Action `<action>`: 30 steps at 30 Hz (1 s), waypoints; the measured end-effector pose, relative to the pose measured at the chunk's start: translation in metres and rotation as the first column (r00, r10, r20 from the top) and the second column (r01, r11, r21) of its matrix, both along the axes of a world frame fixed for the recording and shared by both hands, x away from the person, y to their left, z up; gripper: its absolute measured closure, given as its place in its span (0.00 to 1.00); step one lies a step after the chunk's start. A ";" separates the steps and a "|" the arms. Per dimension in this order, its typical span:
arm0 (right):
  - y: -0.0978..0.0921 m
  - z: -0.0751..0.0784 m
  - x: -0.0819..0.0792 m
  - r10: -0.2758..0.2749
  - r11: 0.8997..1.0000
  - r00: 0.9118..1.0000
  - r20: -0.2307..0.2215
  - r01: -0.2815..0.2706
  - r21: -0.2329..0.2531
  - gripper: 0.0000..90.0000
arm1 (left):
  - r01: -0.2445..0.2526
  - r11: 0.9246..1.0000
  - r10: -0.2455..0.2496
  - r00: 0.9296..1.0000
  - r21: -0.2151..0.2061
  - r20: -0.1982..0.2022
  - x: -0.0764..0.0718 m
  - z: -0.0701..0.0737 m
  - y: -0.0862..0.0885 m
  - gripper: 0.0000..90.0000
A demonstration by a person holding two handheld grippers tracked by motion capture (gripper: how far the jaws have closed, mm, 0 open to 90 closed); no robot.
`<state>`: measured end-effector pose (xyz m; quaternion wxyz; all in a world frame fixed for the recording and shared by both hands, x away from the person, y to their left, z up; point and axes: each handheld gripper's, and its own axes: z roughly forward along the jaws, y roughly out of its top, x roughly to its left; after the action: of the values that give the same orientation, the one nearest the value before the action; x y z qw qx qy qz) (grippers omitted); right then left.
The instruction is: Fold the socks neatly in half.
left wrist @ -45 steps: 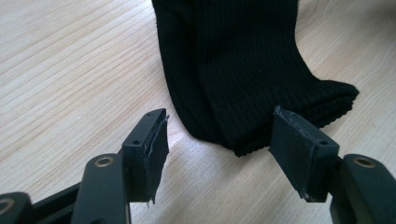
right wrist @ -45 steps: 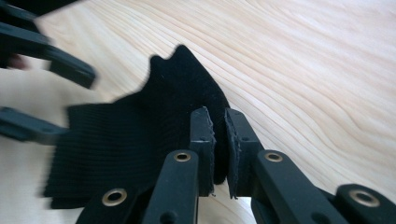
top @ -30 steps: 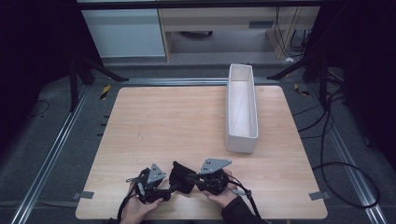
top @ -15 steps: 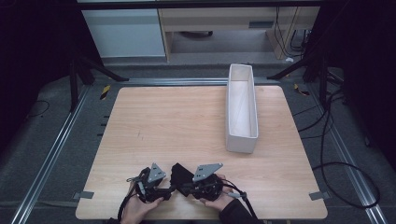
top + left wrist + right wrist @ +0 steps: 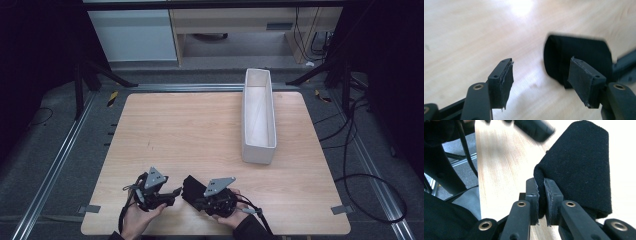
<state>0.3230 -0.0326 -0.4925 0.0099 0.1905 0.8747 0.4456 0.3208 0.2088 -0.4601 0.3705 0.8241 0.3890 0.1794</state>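
Between the jaws of our right gripper we pinch one edge of a folded black cloth, the rest of it bulging out beyond and to one side of the tips. Our left gripper has its jaws spread wide over the wooden table, the cloth lying just past one of its pads. Well beyond both grippers stands a long white tray.

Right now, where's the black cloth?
High view: the black cloth lies at the table's near edge, pinched by the right gripper, beside the open left gripper.
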 end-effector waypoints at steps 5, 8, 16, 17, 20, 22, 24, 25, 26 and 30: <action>0.001 0.000 -0.001 -0.004 1.000 1.000 -0.003 0.004 -0.005 0.92 | 0.002 0.999 -0.001 1.000 -0.032 0.031 0.013 0.018 -0.006 0.38; 0.002 0.000 -0.003 -0.006 1.000 1.000 0.007 0.006 -0.014 0.92 | 0.027 0.999 -0.026 0.999 -0.030 0.021 0.019 0.019 -0.017 0.38; 0.001 -0.002 -0.007 -0.014 1.000 1.000 0.014 0.014 -0.015 0.92 | 0.057 0.998 -0.057 0.997 0.000 -0.048 0.020 -0.002 -0.027 0.37; 0.001 -0.002 -0.007 -0.014 1.000 1.000 0.014 0.014 -0.015 0.92 | 0.055 0.998 -0.055 0.997 -0.002 -0.051 0.019 -0.003 -0.026 0.37; 0.001 -0.003 -0.008 -0.014 1.000 1.000 0.017 0.014 -0.018 0.92 | 0.048 0.999 -0.048 0.997 -0.001 -0.053 0.013 -0.009 -0.021 0.37; 0.002 -0.002 -0.010 -0.014 1.000 1.000 0.021 0.015 -0.024 0.91 | 0.045 0.999 -0.045 0.997 0.003 -0.058 0.010 -0.013 -0.019 0.37; 0.002 -0.002 -0.010 -0.018 1.000 1.000 0.019 0.018 -0.024 0.88 | 0.038 0.999 -0.039 0.997 -0.007 -0.063 0.009 -0.016 -0.017 0.37; 0.000 0.001 -0.010 -0.021 1.000 1.000 0.012 0.021 -0.009 0.85 | 0.039 0.999 -0.039 0.997 -0.007 -0.062 0.009 -0.017 -0.017 0.37; 0.000 0.001 -0.010 -0.021 1.000 1.000 0.012 0.021 -0.009 0.85 | 0.038 0.999 -0.038 0.997 -0.007 -0.061 0.009 -0.017 -0.017 0.37; -0.010 0.014 -0.008 -0.056 0.995 0.998 0.008 0.055 0.081 0.78 | 0.040 0.999 -0.040 0.998 -0.006 -0.057 0.007 -0.019 -0.016 0.37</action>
<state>0.3150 -0.0427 -0.4781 0.0189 0.2126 0.8503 0.4812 0.3278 0.1925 -0.4794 0.3649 0.8356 0.3834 0.1472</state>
